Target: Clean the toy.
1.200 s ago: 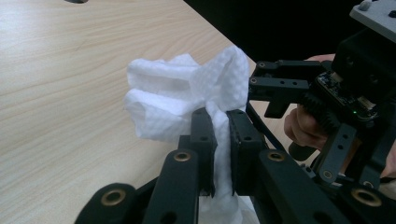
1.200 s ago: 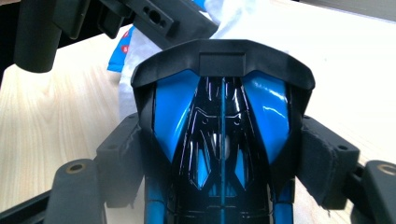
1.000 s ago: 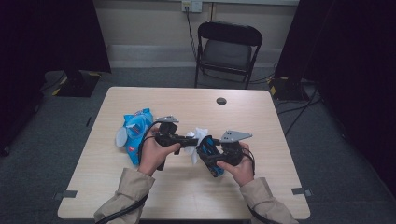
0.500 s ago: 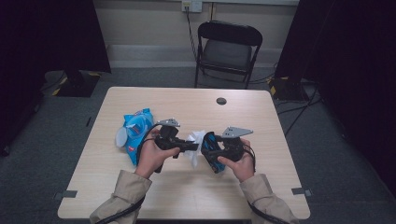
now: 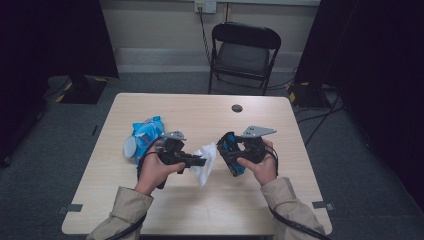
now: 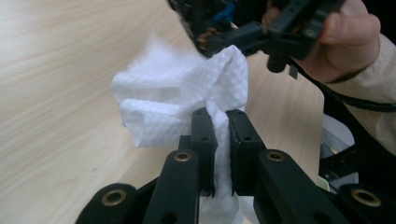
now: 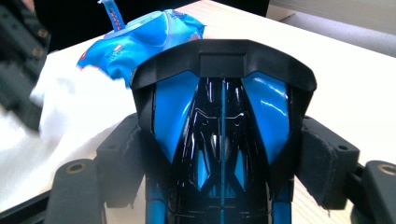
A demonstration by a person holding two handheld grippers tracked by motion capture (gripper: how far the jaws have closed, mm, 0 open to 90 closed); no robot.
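The print on the blue packet (image 7: 140, 35) is too blurred to read.

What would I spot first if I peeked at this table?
Probably the shiny blue and black toy car, clamped between the jaws of the right gripper near the middle of the table. Right beside it, the left gripper pinches a crumpled white wipe held just above the tabletop. A bright blue wipes packet lies on the table at the left.
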